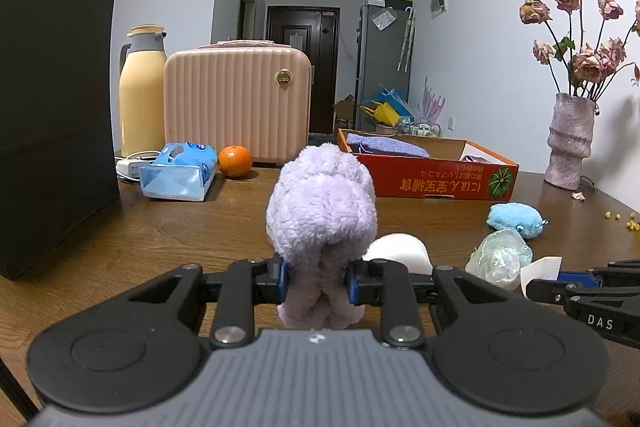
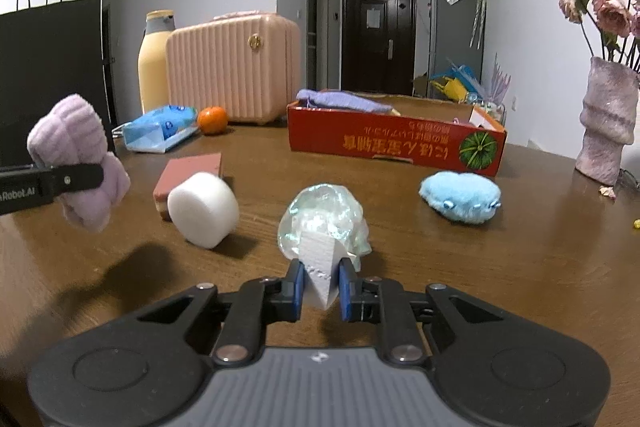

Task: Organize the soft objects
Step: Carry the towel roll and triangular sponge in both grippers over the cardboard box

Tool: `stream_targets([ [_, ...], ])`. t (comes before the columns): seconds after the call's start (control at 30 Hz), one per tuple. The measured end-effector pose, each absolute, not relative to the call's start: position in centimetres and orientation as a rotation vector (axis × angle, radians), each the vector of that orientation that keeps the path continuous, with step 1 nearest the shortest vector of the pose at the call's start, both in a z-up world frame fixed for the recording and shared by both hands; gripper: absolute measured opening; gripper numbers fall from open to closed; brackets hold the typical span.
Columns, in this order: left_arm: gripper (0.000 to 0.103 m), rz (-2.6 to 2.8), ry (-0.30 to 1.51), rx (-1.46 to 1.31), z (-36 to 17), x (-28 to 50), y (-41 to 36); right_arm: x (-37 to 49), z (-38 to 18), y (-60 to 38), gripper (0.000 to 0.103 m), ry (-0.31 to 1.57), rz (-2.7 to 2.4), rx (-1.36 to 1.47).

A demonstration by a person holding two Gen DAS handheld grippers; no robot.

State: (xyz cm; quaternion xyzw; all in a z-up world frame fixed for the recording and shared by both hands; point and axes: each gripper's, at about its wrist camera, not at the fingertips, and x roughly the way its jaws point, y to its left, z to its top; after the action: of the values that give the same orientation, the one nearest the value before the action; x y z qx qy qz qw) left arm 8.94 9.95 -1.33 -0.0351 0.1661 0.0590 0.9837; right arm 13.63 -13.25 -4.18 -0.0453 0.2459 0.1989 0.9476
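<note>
My left gripper [image 1: 318, 283] is shut on a fluffy lilac towel roll [image 1: 322, 211], held above the wooden table; the same lilac towel roll [image 2: 76, 163] shows at the left of the right wrist view. My right gripper [image 2: 322, 289] is shut on the pointed end of a white foam wedge [image 2: 320, 263], which leans against a shiny iridescent wrapped bundle [image 2: 324, 219]. A white foam cylinder [image 2: 204, 209] lies on its side to the left, a blue plush toy [image 2: 460, 201] to the right. The red cardboard box [image 2: 400, 143] holds a purple cloth [image 2: 344, 99].
A pinkish sponge block [image 2: 188, 171] sits behind the cylinder. Farther back stand a pink ribbed case [image 1: 236, 103], a yellow thermos [image 1: 140, 91], an orange [image 1: 235, 161], a blue tissue pack [image 1: 180, 171] and a black paper bag [image 1: 52, 123]. A vase of dried roses [image 1: 570, 139] stands right.
</note>
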Motion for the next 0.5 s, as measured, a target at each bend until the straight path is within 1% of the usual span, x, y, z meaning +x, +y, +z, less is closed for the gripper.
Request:
stream_targets([
  [0.5,0.026,0.094,0.312,-0.043,0.2,9.7,8.3,13.8,-2.2,-14.9,0.017,0.412,0.368,-0.08],
])
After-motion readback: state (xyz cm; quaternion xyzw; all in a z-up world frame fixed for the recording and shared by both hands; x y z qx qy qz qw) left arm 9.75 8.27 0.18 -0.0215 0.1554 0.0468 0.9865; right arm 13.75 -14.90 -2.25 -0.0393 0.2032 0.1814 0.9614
